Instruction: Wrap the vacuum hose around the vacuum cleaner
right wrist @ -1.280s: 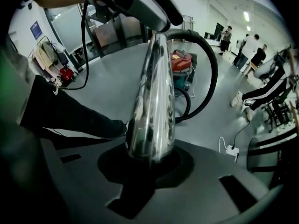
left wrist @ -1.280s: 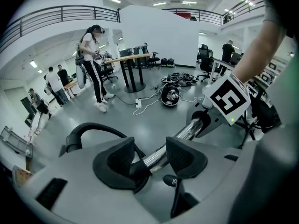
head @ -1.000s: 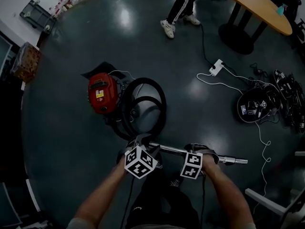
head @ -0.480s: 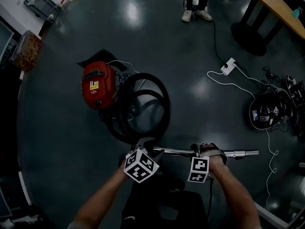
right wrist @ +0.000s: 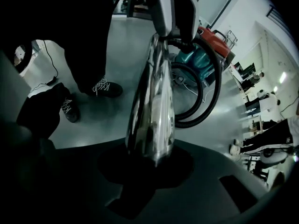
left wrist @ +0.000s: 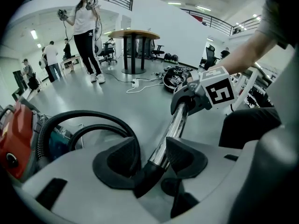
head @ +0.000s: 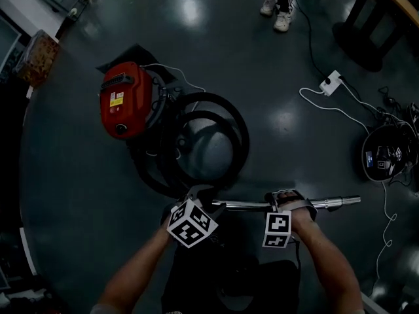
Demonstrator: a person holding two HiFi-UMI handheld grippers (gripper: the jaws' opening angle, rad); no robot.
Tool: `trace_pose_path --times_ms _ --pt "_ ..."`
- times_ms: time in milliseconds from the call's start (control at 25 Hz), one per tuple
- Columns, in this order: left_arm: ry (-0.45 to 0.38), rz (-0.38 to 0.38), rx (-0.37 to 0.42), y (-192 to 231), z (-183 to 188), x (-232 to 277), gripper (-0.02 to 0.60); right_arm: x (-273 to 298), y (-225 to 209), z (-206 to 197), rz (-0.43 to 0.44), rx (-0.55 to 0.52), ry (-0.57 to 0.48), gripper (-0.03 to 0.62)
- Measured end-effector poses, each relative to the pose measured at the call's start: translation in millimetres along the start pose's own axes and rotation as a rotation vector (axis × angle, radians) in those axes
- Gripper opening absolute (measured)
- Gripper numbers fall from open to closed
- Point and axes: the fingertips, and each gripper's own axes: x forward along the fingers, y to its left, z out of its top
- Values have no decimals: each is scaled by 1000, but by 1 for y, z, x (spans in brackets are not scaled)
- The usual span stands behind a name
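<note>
The red vacuum cleaner [head: 121, 100] lies on the dark floor at upper left. Its black hose [head: 213, 139] is looped in coils beside it and runs to the chrome wand [head: 308, 204], which is held level. My left gripper [head: 200, 196] is shut on the wand's black cuff end [left wrist: 150, 168], one pad [left wrist: 184, 154] against the tube. Further along the tube, my right gripper [head: 287, 199] is shut on the chrome wand [right wrist: 152, 111]. The hose [right wrist: 205, 92] and the red vacuum cleaner [right wrist: 217, 34] show beyond it.
A white power strip [head: 329, 82] with trailing cables lies at right, near a pile of gear [head: 386, 159]. A round table's base [head: 366, 38] and a person's legs [head: 278, 5] are at the top. A box [head: 36, 57] stands at far left.
Both grippers have sunk toward the floor with the wand still held level between them. The vacuum and hose coil now look nearer and larger in the head view.
</note>
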Motion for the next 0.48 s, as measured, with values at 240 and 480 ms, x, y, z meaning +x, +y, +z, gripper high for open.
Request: trace_pose_path --times_ms 240,480 --pt "6 18 -10 28 -39 50 221 63 2 -17 6 -4 -4 84" --pt "18 17 11 45 -67 97 221 119 1 -19 -2 -58 -22 84"
